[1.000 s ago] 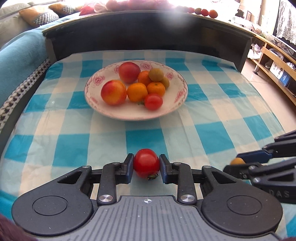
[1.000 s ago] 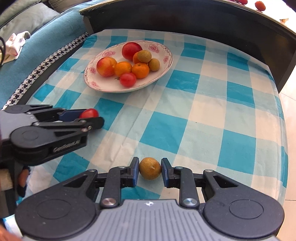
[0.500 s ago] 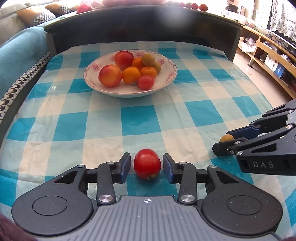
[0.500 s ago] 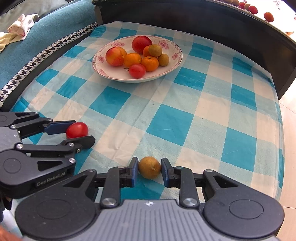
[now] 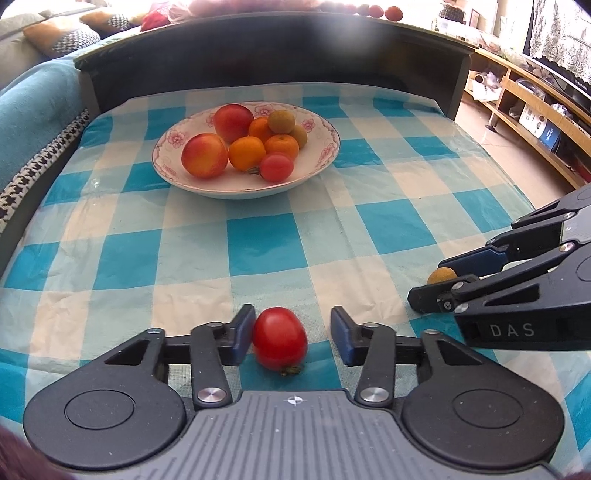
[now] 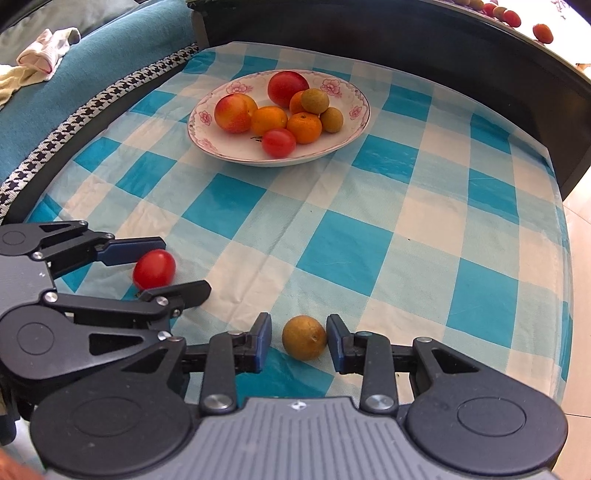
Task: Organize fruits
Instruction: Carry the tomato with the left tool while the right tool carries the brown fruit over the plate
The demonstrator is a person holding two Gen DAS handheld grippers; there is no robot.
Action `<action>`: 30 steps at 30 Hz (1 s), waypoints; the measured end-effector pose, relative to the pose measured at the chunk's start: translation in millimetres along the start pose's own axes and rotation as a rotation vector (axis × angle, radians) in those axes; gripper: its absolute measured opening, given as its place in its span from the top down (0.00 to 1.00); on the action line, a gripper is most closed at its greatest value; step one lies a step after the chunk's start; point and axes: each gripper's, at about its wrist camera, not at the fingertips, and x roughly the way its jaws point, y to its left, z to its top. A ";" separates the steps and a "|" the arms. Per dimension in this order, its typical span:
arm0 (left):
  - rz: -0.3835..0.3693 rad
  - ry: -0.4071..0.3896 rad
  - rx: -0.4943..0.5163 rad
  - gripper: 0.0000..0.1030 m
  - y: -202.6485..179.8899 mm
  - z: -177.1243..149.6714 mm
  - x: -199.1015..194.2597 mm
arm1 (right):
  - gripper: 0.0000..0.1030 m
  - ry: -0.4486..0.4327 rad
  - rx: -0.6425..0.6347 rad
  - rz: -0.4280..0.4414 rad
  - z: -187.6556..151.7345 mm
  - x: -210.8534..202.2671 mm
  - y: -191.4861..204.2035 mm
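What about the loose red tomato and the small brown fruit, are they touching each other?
Apart. The right wrist view shows checkered cloth lying bare between the red tomato and the brown fruit.

Home living room, teal sofa [image 5: 33, 107] with cushions [image 5: 62, 31], checked tablecloth [image 5: 258, 240], wooden shelving [image 5: 535, 107]
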 end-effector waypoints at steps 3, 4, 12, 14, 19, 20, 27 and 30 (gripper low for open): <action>-0.008 0.006 -0.008 0.63 0.1 1.0 -3.4 | 0.62 0.001 0.000 -0.013 -0.3 -0.6 0.1; -0.005 0.005 -0.005 0.63 -0.5 1.4 -4.5 | 0.62 0.002 0.001 -0.013 -0.5 -1.1 -0.1; -0.015 -0.012 0.008 0.64 -7.8 6.6 -11.9 | 0.62 -0.009 0.001 -0.015 -1.3 -8.6 2.6; -0.020 -0.021 0.010 0.64 -9.4 8.2 -14.4 | 0.62 -0.018 0.003 -0.014 -0.2 -11.6 3.4; -0.018 -0.041 0.008 0.64 -10.3 14.4 -19.0 | 0.62 -0.042 0.005 -0.016 5.0 -17.2 5.4; -0.021 -0.044 0.001 0.64 -8.9 15.8 -19.3 | 0.62 -0.046 0.009 -0.015 6.5 -18.0 5.4; -0.016 -0.061 -0.012 0.64 -5.1 22.8 -20.3 | 0.62 -0.065 0.025 -0.008 14.5 -19.6 4.6; -0.015 -0.071 -0.014 0.64 -2.7 27.2 -21.7 | 0.62 -0.070 0.031 -0.008 18.7 -19.1 4.2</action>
